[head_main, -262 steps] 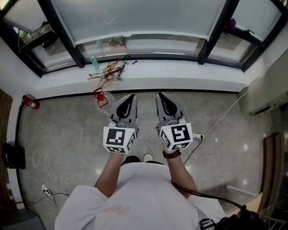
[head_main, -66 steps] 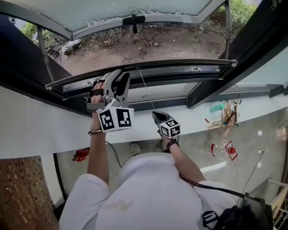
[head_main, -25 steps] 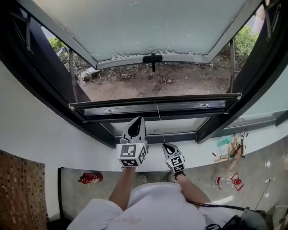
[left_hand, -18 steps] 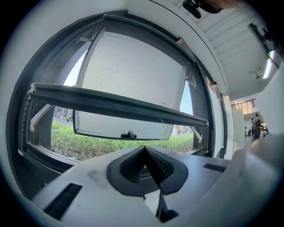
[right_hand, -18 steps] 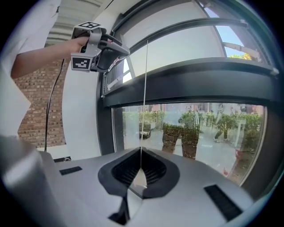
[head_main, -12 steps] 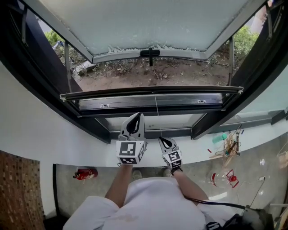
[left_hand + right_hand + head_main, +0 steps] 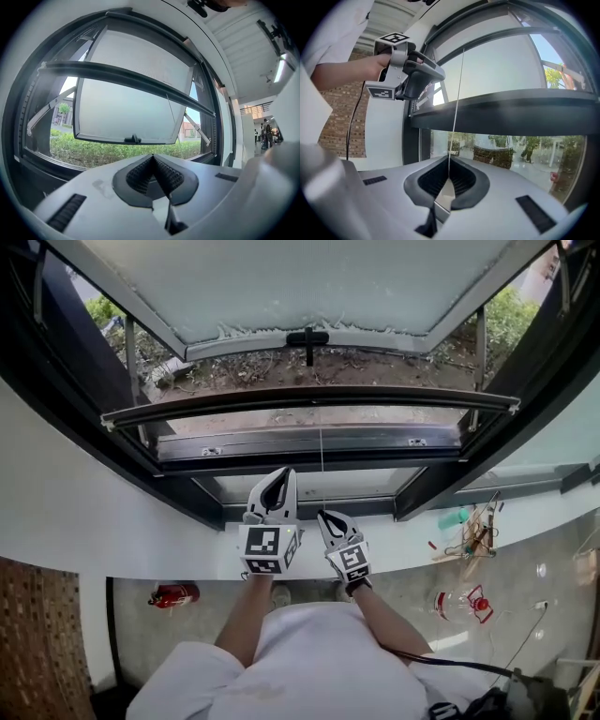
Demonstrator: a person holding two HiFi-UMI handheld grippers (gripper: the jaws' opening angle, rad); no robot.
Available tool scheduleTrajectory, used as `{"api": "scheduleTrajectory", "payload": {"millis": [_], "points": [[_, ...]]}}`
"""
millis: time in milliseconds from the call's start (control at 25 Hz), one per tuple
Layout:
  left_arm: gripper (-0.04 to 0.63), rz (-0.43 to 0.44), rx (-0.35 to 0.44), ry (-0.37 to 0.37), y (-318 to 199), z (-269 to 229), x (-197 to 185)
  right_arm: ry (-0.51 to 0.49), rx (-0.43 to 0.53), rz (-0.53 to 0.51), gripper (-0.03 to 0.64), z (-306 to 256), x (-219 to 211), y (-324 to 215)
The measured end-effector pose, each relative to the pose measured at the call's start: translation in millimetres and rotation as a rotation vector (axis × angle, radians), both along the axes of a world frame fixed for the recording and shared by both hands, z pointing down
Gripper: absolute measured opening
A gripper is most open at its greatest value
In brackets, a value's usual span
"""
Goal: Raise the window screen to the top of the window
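Window screen (image 7: 309,397): we count one; its dark bar spans the opening from side to side, above the lower frame.
Cord (image 7: 458,93): one thin line, running from the bar's middle down into our right jaws.
Right gripper (image 7: 449,161): jaws closed on the cord.
Left gripper (image 7: 152,157): jaws closed together, nothing between them.
Sash (image 7: 309,277): one, swung outward.

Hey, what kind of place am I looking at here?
Probably indoors in an office-like building at ground level: a dark-framed window swung outward over bare ground, a wide white sill, and a red fire extinguisher on the polished floor.
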State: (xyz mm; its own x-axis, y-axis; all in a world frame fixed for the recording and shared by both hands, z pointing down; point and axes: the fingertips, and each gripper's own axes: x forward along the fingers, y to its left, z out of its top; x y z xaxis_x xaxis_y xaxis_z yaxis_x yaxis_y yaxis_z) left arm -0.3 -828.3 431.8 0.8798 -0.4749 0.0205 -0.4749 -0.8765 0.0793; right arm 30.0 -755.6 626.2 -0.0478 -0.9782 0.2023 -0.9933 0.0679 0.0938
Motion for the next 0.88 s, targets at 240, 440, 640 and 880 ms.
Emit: {"api": "scheduleTrajectory", "payload": {"millis": [240, 440, 640, 880], "points": [[0.002, -0.002, -0.028, -0.027, -2.2, 17.1, 2.5, 0.047, 0.062, 0.01, 0.0, -27.6, -1.8, -6.9], [0.002, 0.002, -0.031, -0.048, 0.1, 26.9, 5.9, -0.027, 0.129, 0.041, -0.001, -55.0, 2.2, -9.8], [0.002, 0.009, -0.018, -0.056, 5.0, 28.6, 8.4, -0.064, 0.162, 0.046, 0.0, -65.7, 3.0, -7.4], [0.002, 0.011, -0.019, -0.053, 6.5, 29.3, 8.5, -0.084, 0.182, 0.056, 0.0, -74.2, 6.4, -6.7]]}}
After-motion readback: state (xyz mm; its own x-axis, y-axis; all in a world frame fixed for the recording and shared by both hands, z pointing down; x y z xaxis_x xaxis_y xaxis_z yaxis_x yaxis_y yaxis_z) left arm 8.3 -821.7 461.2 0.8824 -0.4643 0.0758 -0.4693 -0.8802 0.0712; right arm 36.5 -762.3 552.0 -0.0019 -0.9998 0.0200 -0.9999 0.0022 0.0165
